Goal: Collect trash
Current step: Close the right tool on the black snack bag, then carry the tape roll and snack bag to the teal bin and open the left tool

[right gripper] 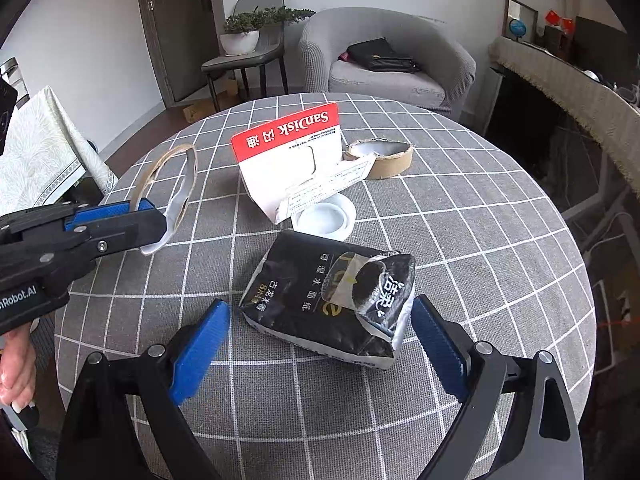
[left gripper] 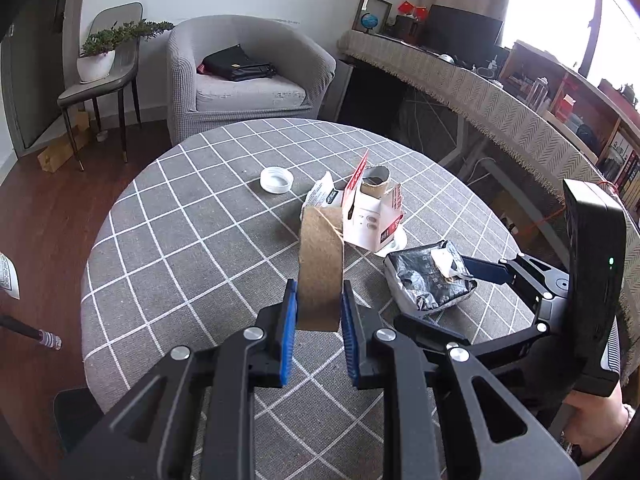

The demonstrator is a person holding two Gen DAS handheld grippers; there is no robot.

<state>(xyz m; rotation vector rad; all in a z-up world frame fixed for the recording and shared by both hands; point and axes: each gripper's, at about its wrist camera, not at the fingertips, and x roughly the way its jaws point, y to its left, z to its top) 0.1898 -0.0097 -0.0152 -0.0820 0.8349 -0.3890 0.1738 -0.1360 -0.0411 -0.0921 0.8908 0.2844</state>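
Note:
My left gripper (left gripper: 319, 320) is shut on an empty brown cardboard tape ring (left gripper: 321, 266) and holds it upright above the table; it also shows in the right wrist view (right gripper: 168, 184). My right gripper (right gripper: 320, 344) is open, its blue pads either side of a black tissue packet (right gripper: 332, 300) that lies on the table; the packet shows in the left wrist view (left gripper: 430, 280) too. A red and white SanDisk card (right gripper: 296, 160), a second tape core (right gripper: 384, 158) and a white lid (right gripper: 324, 220) lie behind the packet.
The round table has a grey checked cloth (right gripper: 460, 220). Another white lid (left gripper: 276, 179) lies further back. A grey armchair (left gripper: 244, 76) with a black bag, a chair with a potted plant (left gripper: 100, 56) and a long counter (left gripper: 500, 96) stand around the table.

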